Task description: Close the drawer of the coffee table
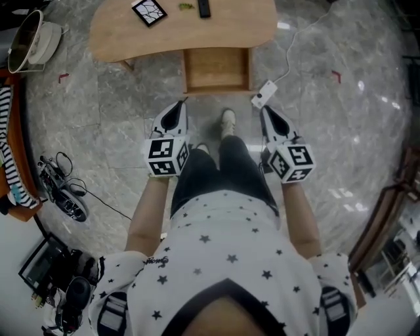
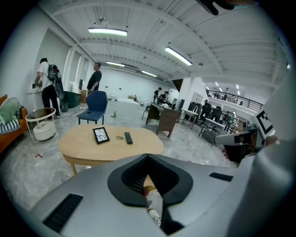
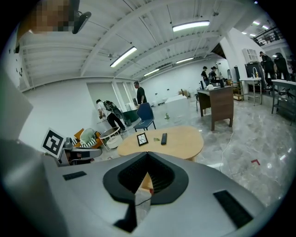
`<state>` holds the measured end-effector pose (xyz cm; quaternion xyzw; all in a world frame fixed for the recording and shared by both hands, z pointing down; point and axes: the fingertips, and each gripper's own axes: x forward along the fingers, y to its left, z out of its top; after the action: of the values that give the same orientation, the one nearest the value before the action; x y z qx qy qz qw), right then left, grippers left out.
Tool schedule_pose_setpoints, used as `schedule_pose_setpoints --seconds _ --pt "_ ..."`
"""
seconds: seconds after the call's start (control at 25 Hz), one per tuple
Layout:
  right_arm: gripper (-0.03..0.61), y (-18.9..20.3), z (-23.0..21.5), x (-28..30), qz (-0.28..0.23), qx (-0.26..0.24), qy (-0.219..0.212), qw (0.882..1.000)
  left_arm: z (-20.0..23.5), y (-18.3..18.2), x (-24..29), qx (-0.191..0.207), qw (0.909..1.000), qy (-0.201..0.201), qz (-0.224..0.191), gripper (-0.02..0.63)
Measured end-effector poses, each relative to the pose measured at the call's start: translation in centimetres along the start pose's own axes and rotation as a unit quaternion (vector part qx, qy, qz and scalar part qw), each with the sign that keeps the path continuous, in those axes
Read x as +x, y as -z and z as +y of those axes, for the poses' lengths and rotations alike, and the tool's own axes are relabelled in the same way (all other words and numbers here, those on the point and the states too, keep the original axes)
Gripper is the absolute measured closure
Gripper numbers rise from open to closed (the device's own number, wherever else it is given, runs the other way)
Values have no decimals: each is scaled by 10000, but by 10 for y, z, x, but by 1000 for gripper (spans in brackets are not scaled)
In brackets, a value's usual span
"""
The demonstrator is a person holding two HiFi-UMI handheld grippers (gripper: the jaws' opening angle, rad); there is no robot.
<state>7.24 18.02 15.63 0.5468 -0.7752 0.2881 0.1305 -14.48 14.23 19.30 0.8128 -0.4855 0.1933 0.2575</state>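
- A framed picture (image 1: 149, 11) and a remote (image 1: 204, 8) sit on the coffee table (image 1: 184, 29).
- A white power strip (image 1: 264, 94) lies on the floor by the drawer's right front corner.
- The person's shoe (image 1: 228, 121) stands before the drawer, between both grippers.
- The drawer (image 1: 216, 69) is open, sticking out toward the person.
- The left gripper (image 1: 180, 106) is clenched and empty, near the drawer's left corner, not touching.
- The right gripper (image 1: 264, 111) is clenched and empty too, just beside the power strip.
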Motion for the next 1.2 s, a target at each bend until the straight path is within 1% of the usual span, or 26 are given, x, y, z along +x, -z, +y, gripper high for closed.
schedule_pose_setpoints --seconds 0.2,0.4,0.56,1.0,1.12,1.2 --pt "569 16 -21 21 174 7 78 9998 11 14 24 -45 9999 -27 130 612" --pt "569 42 -48 45 404 -99 252 9988 27 43 49 -44 9993 -75 367 612" --pt "569 69 -71 61 565 1 404 9976 41 69 67 -125 9984 -173 523 612" --pt "569 138 -117 110 948 -62 477 9943 75 160 118 -287 9931 -429 1049 612" --pt "569 163 -132 126 1084 -58 500 9928 84 188 134 -366 9909 -530 1182 612" --pt "569 182 -142 137 1196 -40 534 9914 89 206 144 -352 9894 -573 1287 612"
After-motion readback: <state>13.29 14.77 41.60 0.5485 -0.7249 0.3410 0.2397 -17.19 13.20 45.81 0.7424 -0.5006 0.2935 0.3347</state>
